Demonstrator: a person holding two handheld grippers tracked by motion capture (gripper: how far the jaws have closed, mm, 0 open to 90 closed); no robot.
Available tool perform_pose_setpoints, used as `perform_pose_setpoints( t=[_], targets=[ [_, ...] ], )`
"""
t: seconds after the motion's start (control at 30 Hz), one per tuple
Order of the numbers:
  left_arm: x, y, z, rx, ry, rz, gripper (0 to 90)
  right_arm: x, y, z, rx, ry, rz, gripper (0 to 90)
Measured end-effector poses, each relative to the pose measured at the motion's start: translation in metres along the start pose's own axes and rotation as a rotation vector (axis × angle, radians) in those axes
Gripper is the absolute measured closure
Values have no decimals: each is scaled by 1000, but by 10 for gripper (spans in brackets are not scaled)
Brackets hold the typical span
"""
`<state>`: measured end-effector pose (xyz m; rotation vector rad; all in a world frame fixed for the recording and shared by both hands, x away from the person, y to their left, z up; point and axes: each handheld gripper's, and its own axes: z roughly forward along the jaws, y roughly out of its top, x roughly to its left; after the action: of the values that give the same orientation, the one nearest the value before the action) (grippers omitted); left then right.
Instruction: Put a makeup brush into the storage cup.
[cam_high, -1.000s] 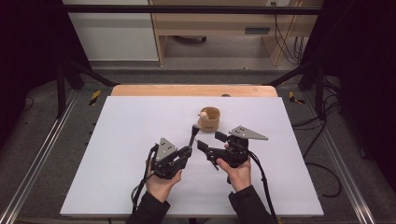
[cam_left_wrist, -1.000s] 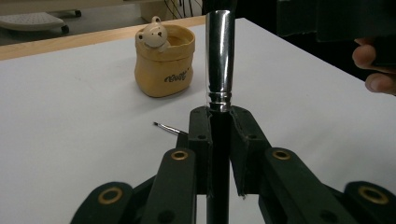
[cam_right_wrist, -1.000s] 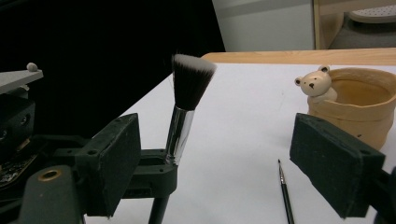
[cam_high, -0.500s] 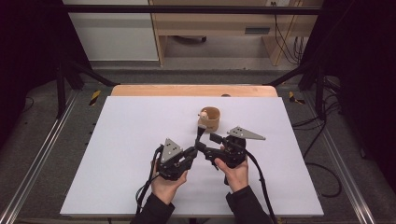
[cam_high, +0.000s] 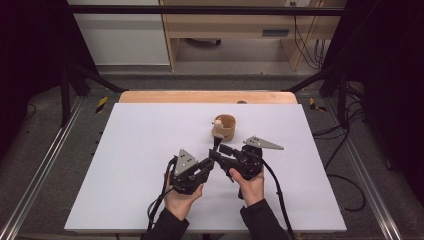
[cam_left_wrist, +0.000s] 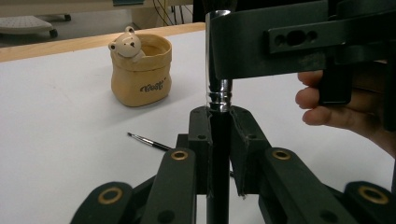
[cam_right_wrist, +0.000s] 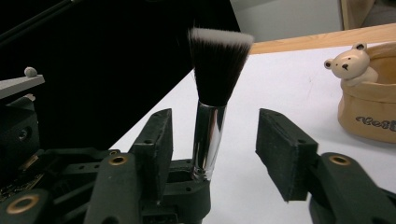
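In the right gripper view, a makeup brush stands upright, its black, white-tipped bristles above a silver ferrule. The right gripper has just been closing; its jaws flank the ferrule, the left one just beside it, the right one clearly apart. Below, the left gripper holds the brush's base. Right of the brush, a tan bear-faced pot sits on the white table.

Left gripper view: the makeup brush bristles are cut off by the top edge; its black handle is largely hidden between the clamping pads. A thin brush runs behind the left gripper, far end hidden. Right gripper view: the bear pot is cut off at the right edge.
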<state>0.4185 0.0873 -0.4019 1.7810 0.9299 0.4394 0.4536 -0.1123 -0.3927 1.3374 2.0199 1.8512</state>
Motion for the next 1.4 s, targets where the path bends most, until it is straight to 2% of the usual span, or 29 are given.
perform_pose_setpoints(
  t=[0.47, 0.6, 0.77, 0.97, 1.27, 1.4],
  targets=[
    [-4, 1, 2, 1, -2, -8, 794, -2, -1, 0, 0, 25, 46, 655],
    [-4, 1, 2, 1, -2, -7, 794, -3, -1, 1, 3, 26, 45, 692],
    [-5, 0, 2, 2, -4, -7, 794, -3, -2, 0, 9, 36, 71, 763],
    [-5, 0, 3, 2, -4, -7, 793, -5, -2, 0, 5, 41, 83, 768],
    [-3, 1, 2, -6, -26, 4, 782, -4, -2, -3, -7, 47, 68, 772],
    [-3, 2, 1, -17, -41, 34, 687, -4, -1, -5, -17, 33, 49, 771]
  ],
)
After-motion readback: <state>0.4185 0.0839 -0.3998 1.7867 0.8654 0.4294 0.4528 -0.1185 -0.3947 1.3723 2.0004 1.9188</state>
